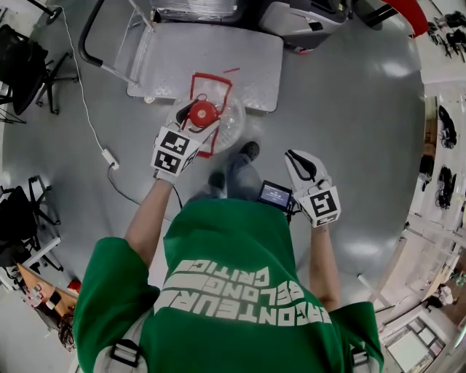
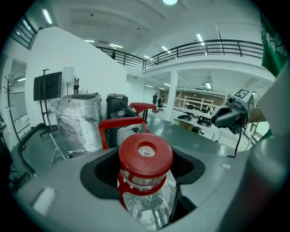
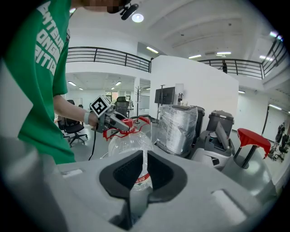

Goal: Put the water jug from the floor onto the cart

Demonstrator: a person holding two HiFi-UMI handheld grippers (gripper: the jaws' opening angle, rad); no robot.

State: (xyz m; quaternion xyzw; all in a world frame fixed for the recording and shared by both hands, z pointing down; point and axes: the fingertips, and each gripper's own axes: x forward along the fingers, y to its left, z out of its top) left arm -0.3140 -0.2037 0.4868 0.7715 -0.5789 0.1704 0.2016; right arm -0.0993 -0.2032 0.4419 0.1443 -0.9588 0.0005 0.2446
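Observation:
A clear water jug (image 1: 227, 122) with a red cap (image 1: 202, 113) and a red carrying handle hangs at the near edge of the grey flat cart (image 1: 211, 58). My left gripper (image 1: 196, 125) is shut around the jug's neck just under the cap (image 2: 145, 156); the neck fills the notch between the jaws. The right gripper view shows the jug (image 3: 129, 142) held from the left by that gripper (image 3: 111, 120); its bottom is hidden. My right gripper (image 1: 298, 164) is off to the right, apart from the jug, its jaws (image 3: 136, 199) shut with nothing in them.
The cart's black push handle (image 1: 87, 44) rises at its left end. A white cable and power strip (image 1: 109, 156) lie on the floor to the left, office chairs (image 1: 29, 69) beyond. A wrapped stack (image 2: 79, 122) and grey machines (image 1: 298, 18) stand behind the cart.

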